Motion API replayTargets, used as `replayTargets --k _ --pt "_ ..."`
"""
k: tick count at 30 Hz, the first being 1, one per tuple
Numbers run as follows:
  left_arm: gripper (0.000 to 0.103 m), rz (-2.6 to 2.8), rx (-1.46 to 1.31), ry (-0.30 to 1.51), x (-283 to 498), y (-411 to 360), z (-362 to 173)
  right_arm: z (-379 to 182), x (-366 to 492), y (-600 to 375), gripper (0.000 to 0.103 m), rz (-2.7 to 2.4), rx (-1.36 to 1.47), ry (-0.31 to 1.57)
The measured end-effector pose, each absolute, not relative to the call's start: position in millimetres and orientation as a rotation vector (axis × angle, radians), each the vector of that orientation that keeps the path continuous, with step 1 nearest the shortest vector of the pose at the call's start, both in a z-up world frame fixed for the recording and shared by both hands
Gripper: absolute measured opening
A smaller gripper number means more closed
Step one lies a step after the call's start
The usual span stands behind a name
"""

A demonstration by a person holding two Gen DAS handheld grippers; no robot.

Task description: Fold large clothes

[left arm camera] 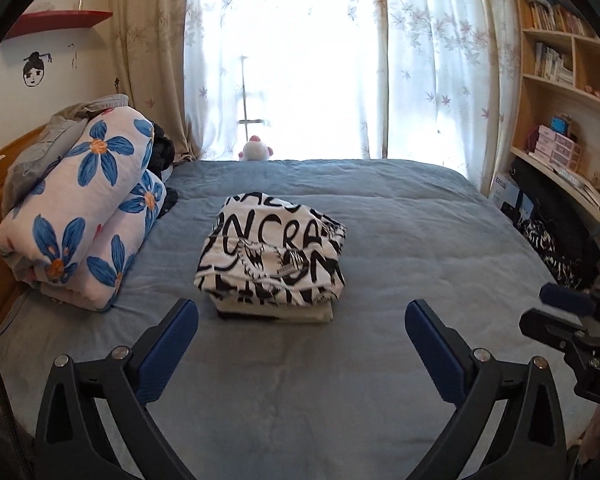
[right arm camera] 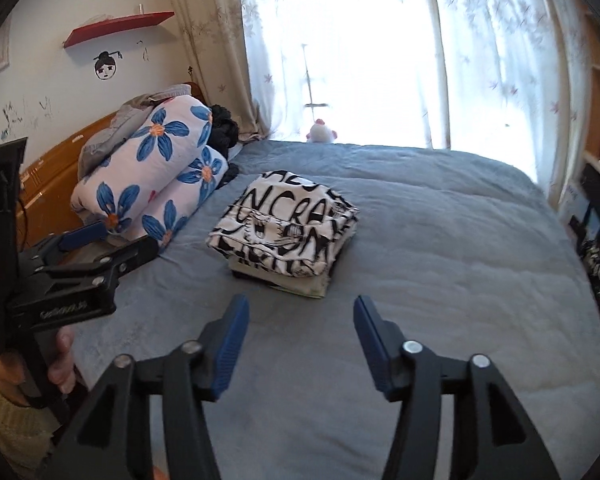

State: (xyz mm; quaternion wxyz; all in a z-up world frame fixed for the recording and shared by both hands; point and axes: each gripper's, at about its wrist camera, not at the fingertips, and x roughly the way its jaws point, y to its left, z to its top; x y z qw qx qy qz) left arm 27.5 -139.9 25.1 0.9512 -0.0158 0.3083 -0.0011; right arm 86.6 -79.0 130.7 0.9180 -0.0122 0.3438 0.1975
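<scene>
A white garment with bold black lettering (left arm camera: 272, 252) lies folded into a compact stack in the middle of the grey-blue bed (left arm camera: 420, 240); a pale folded layer shows under it. The right wrist view shows the same folded garment (right arm camera: 286, 232). My left gripper (left arm camera: 300, 316) hovers above the bed, short of the stack, jaws wide apart with nothing between them. My right gripper (right arm camera: 300, 312) also stands open and empty, nearer than the stack. Each gripper appears at the edge of the other's view: the right gripper (left arm camera: 572, 320) and the left gripper (right arm camera: 100, 248), the latter held by a hand (right arm camera: 62, 360).
A rolled quilt with blue flowers (left arm camera: 80, 216) lies along the wooden headboard (right arm camera: 56, 168) at the left. A small plush toy (left arm camera: 255, 149) sits by the bright curtained window (left arm camera: 300, 60). Bookshelves (left arm camera: 560, 60) and dark clutter (left arm camera: 552, 248) line the bed's right side.
</scene>
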Motion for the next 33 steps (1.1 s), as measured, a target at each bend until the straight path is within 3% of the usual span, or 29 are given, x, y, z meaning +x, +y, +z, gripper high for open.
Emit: replayTargets --k 10,19,33 --pt "0.103 -0.022 -0.055 0.716 -60.4 -205.5 -72.2 44.5 11.7 -129.7 0.058 0.267 -0.051 0.814" --pt "0.102 -0.025 -0.091 0.834 -78.5 -240.1 -132.2 -39.3 -19.3 -163.8 0.058 0.185 0.154 0.971" --pt "0.102 0.009 -0.029 0.906 -88.3 -258.1 -168.2 -54.6 -37.1 -155.9 0.068 0.098 0.030 0.905"
